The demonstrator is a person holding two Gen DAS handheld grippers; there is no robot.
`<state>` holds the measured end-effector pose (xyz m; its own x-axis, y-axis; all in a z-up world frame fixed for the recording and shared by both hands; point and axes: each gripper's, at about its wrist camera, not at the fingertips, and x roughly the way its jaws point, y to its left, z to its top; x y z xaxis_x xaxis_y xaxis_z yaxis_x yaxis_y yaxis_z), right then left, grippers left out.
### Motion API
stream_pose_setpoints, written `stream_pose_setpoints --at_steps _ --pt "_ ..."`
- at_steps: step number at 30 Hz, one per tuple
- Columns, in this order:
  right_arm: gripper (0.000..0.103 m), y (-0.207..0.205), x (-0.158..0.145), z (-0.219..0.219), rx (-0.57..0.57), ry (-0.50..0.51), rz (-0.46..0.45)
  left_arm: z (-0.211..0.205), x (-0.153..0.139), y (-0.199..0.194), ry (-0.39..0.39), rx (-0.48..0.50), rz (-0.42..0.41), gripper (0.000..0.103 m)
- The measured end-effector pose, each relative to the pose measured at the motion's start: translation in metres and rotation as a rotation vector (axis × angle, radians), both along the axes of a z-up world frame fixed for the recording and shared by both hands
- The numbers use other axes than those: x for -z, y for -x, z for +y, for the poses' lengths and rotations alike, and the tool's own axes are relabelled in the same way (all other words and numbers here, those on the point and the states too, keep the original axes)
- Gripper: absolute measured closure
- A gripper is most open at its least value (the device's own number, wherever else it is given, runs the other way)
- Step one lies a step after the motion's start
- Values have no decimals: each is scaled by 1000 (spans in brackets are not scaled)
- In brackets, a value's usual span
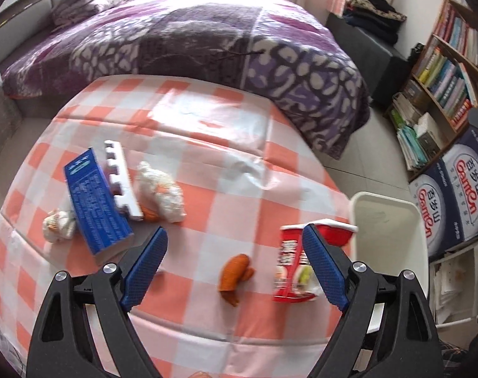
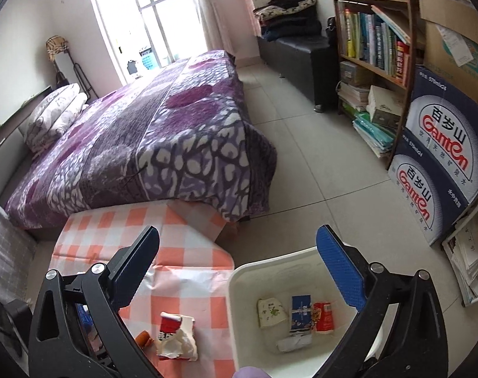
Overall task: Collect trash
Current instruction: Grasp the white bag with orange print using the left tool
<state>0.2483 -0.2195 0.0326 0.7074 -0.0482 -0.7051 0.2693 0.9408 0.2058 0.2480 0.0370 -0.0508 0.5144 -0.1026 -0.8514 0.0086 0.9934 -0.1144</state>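
Observation:
My left gripper [image 1: 234,239] is open above the checked tablecloth [image 1: 207,145], nothing between its blue pads. An orange peel [image 1: 234,275] lies below the gap. A red torn wrapper [image 1: 294,267] stands partly behind the right finger [image 1: 323,267]. Farther left lie a blue box [image 1: 97,204], a white foam strip [image 1: 122,179] and crumpled white wads [image 1: 160,189]. My right gripper [image 2: 239,245] is open and empty over the white bin [image 2: 239,283]. Inside it lie a floral packet [image 2: 272,312], a blue packet [image 2: 301,315] and a red packet [image 2: 323,316]. The red wrapper [image 2: 176,335] also shows on the cloth.
A purple patterned bed [image 2: 144,145] lies beyond the table. A bookshelf [image 2: 374,41] and stacked water cartons [image 2: 437,157] stand at the right on the tiled floor [image 2: 317,173]. The white bin [image 1: 390,236] sits right of the table edge.

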Motion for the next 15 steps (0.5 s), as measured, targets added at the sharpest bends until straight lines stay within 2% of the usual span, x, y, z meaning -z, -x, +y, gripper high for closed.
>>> stream_pose_setpoints --at_steps 6,9,11,15 --pt "7 -21 42 45 -77 23 96 80 11 -18 -38 -192 87 18" --pt "7 -30 50 63 -129 -33 142 121 19 -24 -44 -265 152 18" --pt "7 -32 51 77 -171 -26 135 147 25 -26 -49 -283 204 18" --pt "7 -35 55 103 -240 -26 154 182 41 -27 -120 -272 296 18"
